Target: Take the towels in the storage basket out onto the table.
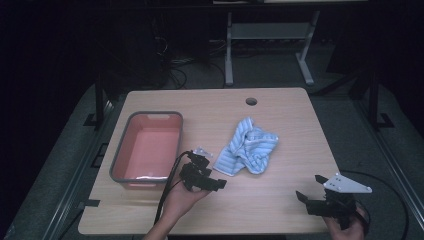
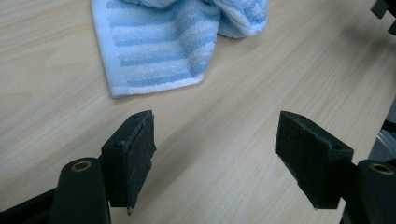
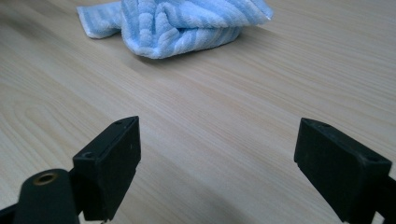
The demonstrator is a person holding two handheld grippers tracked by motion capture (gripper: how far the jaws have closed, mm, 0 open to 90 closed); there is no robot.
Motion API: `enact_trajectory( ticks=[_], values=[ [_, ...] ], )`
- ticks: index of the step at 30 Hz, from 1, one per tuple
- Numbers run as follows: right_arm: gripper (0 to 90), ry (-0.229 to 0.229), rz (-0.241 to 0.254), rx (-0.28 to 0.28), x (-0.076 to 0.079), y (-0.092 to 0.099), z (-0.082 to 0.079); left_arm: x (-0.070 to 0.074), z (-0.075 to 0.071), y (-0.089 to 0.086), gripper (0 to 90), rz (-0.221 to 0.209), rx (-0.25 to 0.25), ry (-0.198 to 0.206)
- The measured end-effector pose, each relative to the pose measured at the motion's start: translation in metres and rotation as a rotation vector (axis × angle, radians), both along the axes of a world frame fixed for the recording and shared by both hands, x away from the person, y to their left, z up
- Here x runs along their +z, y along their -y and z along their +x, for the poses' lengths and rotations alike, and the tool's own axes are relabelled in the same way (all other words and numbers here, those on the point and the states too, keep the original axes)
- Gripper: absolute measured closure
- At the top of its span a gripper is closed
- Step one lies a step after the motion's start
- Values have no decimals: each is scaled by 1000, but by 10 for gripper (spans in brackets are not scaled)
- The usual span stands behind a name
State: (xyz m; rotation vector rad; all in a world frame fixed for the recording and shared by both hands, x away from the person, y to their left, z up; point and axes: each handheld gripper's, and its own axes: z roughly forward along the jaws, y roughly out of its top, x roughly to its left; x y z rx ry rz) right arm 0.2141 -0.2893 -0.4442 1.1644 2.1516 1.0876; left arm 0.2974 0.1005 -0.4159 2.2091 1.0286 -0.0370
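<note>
Blue-and-white striped terry, the towel (image 1: 248, 151) lies crumpled on the wooden table (image 1: 280, 200), just right of the grey-rimmed pink tub (image 1: 146, 148). Its long axis runs diagonally, from a flat hemmed corner nearest the tub's front end up to a bunched, twisted heap farther from it. The left gripper (image 1: 209, 176) hovers between tub and towel, jaws spread wide and empty, close to that flat corner (image 2: 154, 70). The right gripper (image 1: 309, 188), well apart from the tub at the table's near edge, is likewise released, holding nothing.
</note>
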Motion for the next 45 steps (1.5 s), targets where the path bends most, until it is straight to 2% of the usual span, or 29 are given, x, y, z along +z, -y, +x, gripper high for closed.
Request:
enact_trajectory(
  ticks=[11, 14, 16, 20, 21, 23, 26, 28, 36, 40, 42, 45],
  values=[
    [140, 1, -5, -1, 0, 0, 0, -3, -16, -1, 281, -13, -21, 8],
    [141, 0, -4, -2, 0, 0, -1, -5, -19, -4, 281, -3, -30, 10],
    [140, 0, -4, -2, 0, 0, -1, -7, -22, -5, 284, -14, -17, 18],
    [141, 0, -6, -2, 0, 0, -1, -8, -27, -9, 286, -13, -25, 21],
    [140, -1, -7, 0, 0, 0, -1, -9, -29, -9, 284, -24, -19, 21],
    [140, -2, -7, 0, 0, -1, -1, -10, -31, -10, 283, -12, -21, 29],
    [140, -4, -8, 1, -1, -2, -2, -12, -34, -12, 280, -20, -18, 13],
    [140, -6, -13, 3, -1, -2, -3, -13, -37, -13, 280, -13, -30, 16],
    [141, -2, -11, -1, -2, -2, -5, -17, -52, -16, 276, -37, -33, 22],
    [140, -15, -9, -1, -4, -3, -6, -20, -58, -18, 276, -35, -39, 35],
    [140, -13, -12, 4, -4, -4, -7, -22, -62, -19, 276, -59, -33, 40],
    [140, -3, -13, 12, -4, -5, -10, -24, -68, -19, 275, -41, -45, 47]
  ],
)
